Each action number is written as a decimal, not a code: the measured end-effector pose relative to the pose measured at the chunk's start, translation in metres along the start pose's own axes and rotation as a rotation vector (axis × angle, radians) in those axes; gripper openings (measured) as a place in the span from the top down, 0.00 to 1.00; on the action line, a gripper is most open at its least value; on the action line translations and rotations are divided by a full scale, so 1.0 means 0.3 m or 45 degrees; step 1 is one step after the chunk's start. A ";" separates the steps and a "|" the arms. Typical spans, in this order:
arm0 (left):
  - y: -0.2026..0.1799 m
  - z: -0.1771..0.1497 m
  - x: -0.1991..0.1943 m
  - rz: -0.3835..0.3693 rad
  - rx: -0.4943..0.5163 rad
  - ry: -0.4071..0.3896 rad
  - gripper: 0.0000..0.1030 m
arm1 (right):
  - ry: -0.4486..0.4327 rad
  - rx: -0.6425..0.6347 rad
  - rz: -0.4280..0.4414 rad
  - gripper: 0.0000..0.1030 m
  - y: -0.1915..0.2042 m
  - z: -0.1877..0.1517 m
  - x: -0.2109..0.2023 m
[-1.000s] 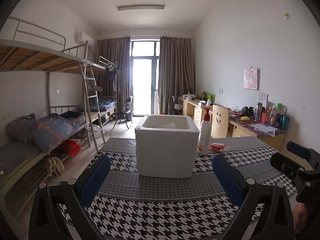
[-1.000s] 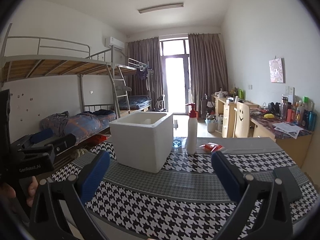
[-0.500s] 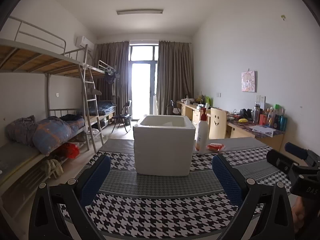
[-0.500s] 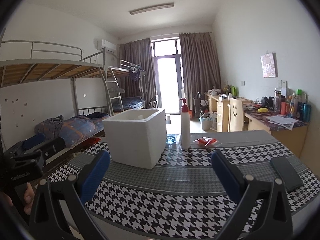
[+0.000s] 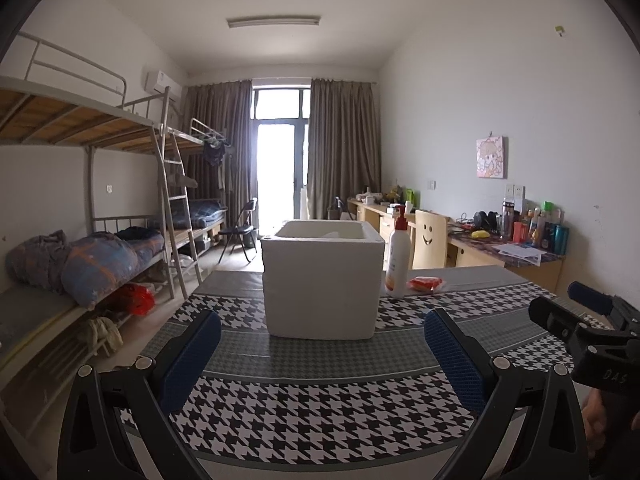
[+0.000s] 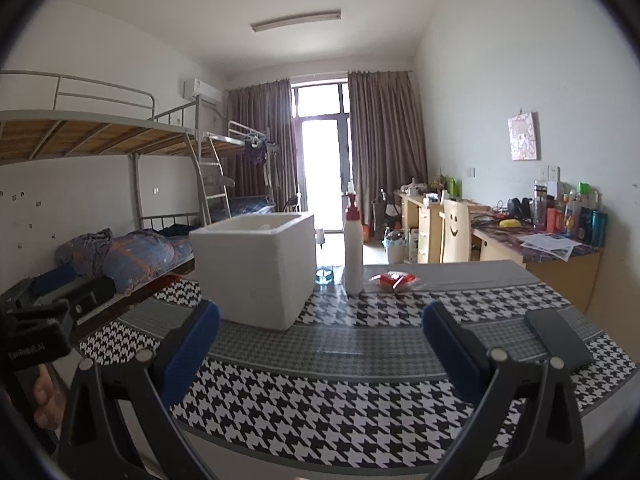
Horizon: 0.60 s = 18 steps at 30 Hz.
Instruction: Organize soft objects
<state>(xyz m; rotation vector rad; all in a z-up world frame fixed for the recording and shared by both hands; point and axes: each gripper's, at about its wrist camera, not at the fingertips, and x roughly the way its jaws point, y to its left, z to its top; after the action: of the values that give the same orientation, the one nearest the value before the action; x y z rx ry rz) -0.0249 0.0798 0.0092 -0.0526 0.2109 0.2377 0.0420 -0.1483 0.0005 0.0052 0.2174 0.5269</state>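
A white foam box stands on the houndstooth-covered table; it also shows in the right wrist view. Something white barely shows inside it. My left gripper is open and empty, held above the table's near edge, in front of the box. My right gripper is open and empty, to the right of the box and short of it. Each gripper shows at the edge of the other's view: the right one and the left one.
A white pump bottle stands right of the box, with a red packet beside it. A dark phone lies near the table's right edge. Bunk beds line the left wall, desks the right.
Both grippers have dropped lower and drawn back a little, so the box top sits nearer eye level and more table shows. Both stay open and empty.
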 end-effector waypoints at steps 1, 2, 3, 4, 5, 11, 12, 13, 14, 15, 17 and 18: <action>-0.002 0.001 -0.001 0.002 0.000 0.002 0.01 | 0.001 0.009 0.003 0.01 -0.002 -0.004 -0.001; 0.001 -0.004 -0.002 -0.003 -0.001 0.006 0.01 | 0.001 0.014 0.004 0.01 -0.003 -0.005 -0.001; -0.004 -0.005 -0.004 -0.008 -0.001 0.008 0.01 | 0.005 0.014 0.005 0.01 -0.002 -0.006 -0.003; -0.005 -0.008 -0.003 -0.010 -0.003 0.012 0.01 | 0.004 0.013 0.006 0.01 -0.001 -0.006 -0.005; -0.005 -0.012 -0.003 -0.010 -0.002 0.015 0.01 | 0.002 0.010 0.004 0.01 0.000 -0.008 -0.008; -0.012 -0.015 0.005 -0.018 -0.008 0.022 0.01 | -0.003 0.028 0.000 0.01 -0.001 -0.012 -0.016; -0.011 -0.016 0.004 -0.017 -0.009 0.019 0.01 | -0.003 0.030 -0.001 0.01 -0.002 -0.012 -0.015; -0.011 -0.017 0.002 -0.012 -0.008 0.014 0.01 | -0.002 0.031 -0.002 0.01 -0.003 -0.014 -0.016; -0.013 -0.017 0.002 -0.008 -0.004 0.013 0.01 | -0.001 0.032 -0.003 0.01 -0.003 -0.014 -0.015; -0.013 -0.016 0.003 -0.010 -0.002 0.015 0.01 | 0.000 0.033 -0.005 0.01 -0.003 -0.017 -0.015; -0.016 -0.015 0.003 -0.008 -0.001 0.016 0.01 | 0.007 0.035 -0.007 0.01 -0.004 -0.020 -0.013; -0.018 -0.013 0.001 -0.005 0.000 0.014 0.01 | 0.011 0.037 -0.007 0.01 -0.004 -0.021 -0.013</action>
<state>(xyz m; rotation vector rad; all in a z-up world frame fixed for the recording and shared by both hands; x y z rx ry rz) -0.0240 0.0742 0.0055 -0.0540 0.2217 0.2332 0.0381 -0.1517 -0.0049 0.0306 0.2334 0.5181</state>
